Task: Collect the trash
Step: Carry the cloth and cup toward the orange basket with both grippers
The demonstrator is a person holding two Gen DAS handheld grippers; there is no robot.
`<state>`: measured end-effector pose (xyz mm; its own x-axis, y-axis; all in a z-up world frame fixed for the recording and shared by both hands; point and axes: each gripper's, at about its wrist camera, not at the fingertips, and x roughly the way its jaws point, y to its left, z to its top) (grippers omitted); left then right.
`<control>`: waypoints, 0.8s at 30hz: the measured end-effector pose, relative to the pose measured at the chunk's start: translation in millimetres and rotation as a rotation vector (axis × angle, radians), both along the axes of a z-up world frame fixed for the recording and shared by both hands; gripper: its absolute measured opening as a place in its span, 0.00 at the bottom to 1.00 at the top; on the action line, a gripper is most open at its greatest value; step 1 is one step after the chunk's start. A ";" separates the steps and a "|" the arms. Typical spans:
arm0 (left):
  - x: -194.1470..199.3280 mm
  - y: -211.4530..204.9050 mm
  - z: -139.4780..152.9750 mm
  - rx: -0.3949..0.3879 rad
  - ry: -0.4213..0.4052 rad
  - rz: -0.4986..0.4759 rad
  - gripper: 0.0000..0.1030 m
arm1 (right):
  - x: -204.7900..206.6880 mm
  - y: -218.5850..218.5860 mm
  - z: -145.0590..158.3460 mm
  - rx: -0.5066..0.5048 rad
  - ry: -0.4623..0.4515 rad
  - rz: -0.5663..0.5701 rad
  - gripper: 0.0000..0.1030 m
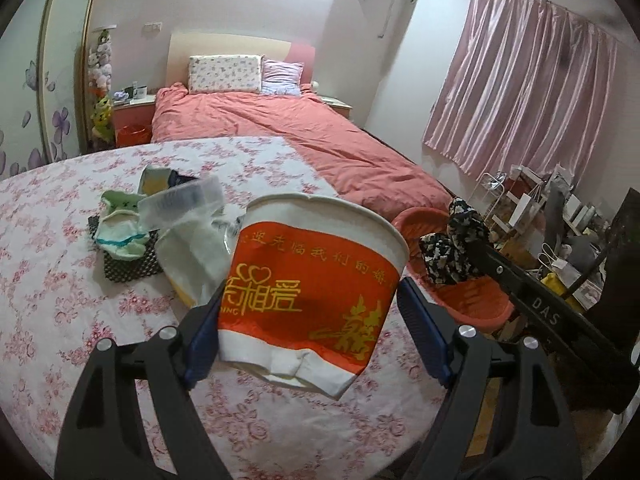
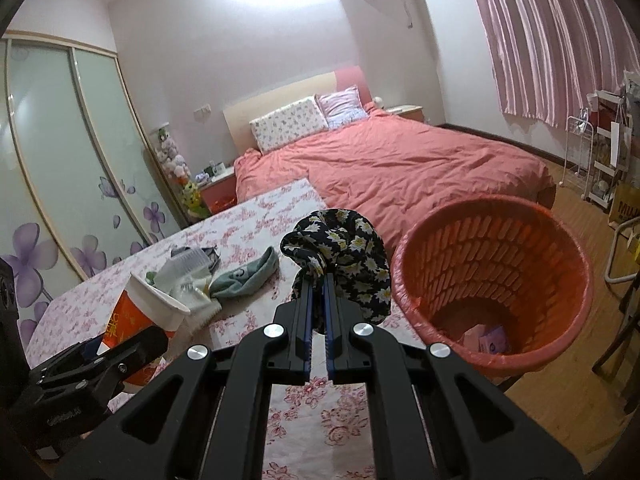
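An orange and white paper cup (image 1: pixel 320 248) hangs tilted above the floral tablecloth (image 1: pixel 60 280), with my left gripper (image 1: pixel 312 288) shut on its sides. The right wrist view shows the same cup (image 2: pixel 136 312) at the lower left. My right gripper (image 2: pixel 319 280) is shut on a bunched black cloth with yellow flowers (image 2: pixel 344 244), held above the table's edge just left of the red mesh basket (image 2: pixel 480 200). From the left wrist that cloth (image 1: pixel 452 248) sits in front of the basket (image 1: pixel 472 300). Pale wrappers (image 2: pixel 490 338) lie at the basket's bottom.
A pile stays on the table: a clear plastic tub (image 1: pixel 180 200), a white plastic bag (image 1: pixel 192 248), pale green socks (image 1: pixel 120 224) and a teal sock (image 2: pixel 248 276). Beyond the table is a bed with a red cover (image 2: pixel 400 168). Shelves and bags (image 2: pixel 608 160) crowd the right wall.
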<state>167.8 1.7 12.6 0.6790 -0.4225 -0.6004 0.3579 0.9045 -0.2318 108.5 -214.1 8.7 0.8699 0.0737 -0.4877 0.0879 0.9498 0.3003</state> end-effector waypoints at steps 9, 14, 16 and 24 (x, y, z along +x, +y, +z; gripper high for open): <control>5.3 -24.5 16.3 -0.010 -0.045 -0.009 0.77 | -13.3 -22.5 12.2 -0.026 -0.067 -0.050 0.05; 7.2 -46.3 27.9 -0.011 -0.076 -0.028 0.77 | -18.4 -39.8 15.3 -0.023 -0.098 -0.084 0.05; 7.6 -56.8 31.3 -0.012 -0.086 -0.038 0.77 | -19.2 -46.2 15.8 -0.021 -0.106 -0.101 0.05; 12.3 -107.5 38.8 -0.019 -0.107 -0.109 0.77 | -24.0 -81.9 16.7 -0.028 -0.139 -0.200 0.05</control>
